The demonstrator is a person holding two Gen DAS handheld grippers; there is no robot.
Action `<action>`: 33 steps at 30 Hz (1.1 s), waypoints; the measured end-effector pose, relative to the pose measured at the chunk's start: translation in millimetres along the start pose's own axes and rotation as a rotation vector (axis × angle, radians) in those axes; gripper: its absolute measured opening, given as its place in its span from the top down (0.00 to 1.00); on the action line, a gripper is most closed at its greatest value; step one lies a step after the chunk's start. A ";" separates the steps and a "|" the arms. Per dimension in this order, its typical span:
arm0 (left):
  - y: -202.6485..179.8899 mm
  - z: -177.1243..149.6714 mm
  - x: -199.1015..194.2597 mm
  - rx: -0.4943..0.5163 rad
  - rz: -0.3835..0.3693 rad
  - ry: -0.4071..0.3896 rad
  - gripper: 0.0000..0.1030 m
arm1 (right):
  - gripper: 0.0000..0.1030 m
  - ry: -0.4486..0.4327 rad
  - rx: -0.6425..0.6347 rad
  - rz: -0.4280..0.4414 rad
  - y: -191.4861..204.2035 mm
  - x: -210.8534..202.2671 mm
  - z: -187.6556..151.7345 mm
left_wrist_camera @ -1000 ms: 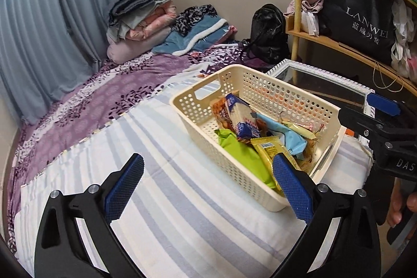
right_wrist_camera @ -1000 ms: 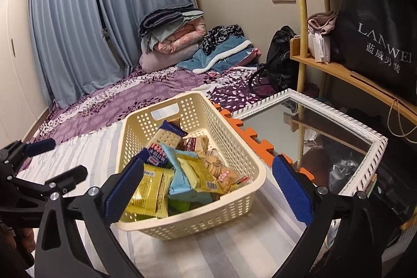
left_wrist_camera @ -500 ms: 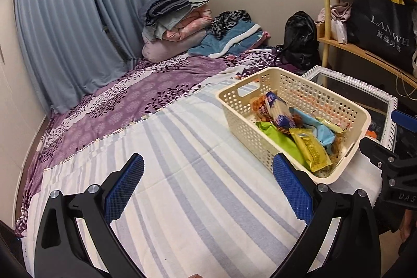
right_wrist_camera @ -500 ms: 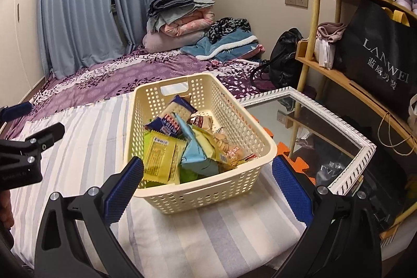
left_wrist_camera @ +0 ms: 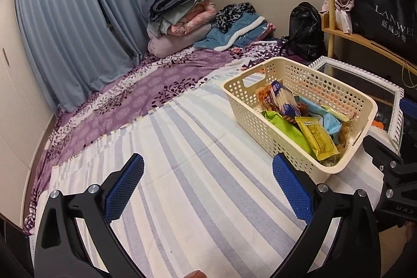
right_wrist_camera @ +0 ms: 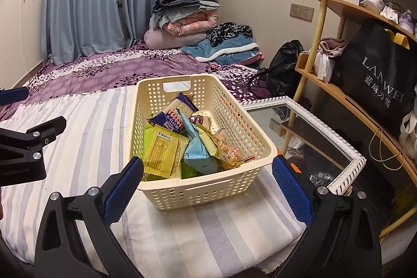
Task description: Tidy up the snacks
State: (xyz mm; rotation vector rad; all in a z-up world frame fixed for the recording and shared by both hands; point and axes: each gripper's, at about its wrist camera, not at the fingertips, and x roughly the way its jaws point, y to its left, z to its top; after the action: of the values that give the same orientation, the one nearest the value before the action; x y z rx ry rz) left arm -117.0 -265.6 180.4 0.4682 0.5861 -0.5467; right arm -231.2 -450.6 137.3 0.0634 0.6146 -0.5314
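Note:
A cream perforated basket stands on the striped bedsheet near the bed's right edge. It holds several snack packets: a yellow one, a light blue one, a green one and a dark blue cracker pack. My left gripper is open and empty over the sheet, left of and in front of the basket. My right gripper is open and empty, just in front of the basket's near wall.
A white-framed mirror lies on the floor right of the bed. A wooden shelf with a black bag stands at the right. Folded blankets and a black backpack lie at the back by the blue curtains.
Both grippers have pulled back and risen from the basket, staying open and empty. The left one has swung left, so the basket now sits farther right in its view.

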 end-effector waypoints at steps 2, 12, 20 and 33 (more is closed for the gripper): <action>-1.2 -0.6 2.3 0.008 0.013 0.005 0.03 | 0.05 -0.007 -0.010 -0.007 0.7 -0.9 -0.1; -14.7 1.8 7.5 0.068 0.034 0.007 0.03 | 0.05 -0.016 -0.045 -0.030 3.5 1.7 -4.5; -28.8 4.6 15.1 0.111 0.033 0.022 0.03 | 0.05 -0.005 -0.009 -0.029 -9.0 9.5 -7.1; -41.3 8.4 20.3 0.158 0.035 0.025 0.03 | 0.05 0.009 0.012 -0.028 -16.7 18.5 -10.6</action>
State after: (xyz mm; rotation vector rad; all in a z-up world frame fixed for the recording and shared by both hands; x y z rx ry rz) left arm -124.2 -308.5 163.4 0.6345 0.5598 -0.5563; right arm -232.4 -471.2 119.8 0.0686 0.6214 -0.5620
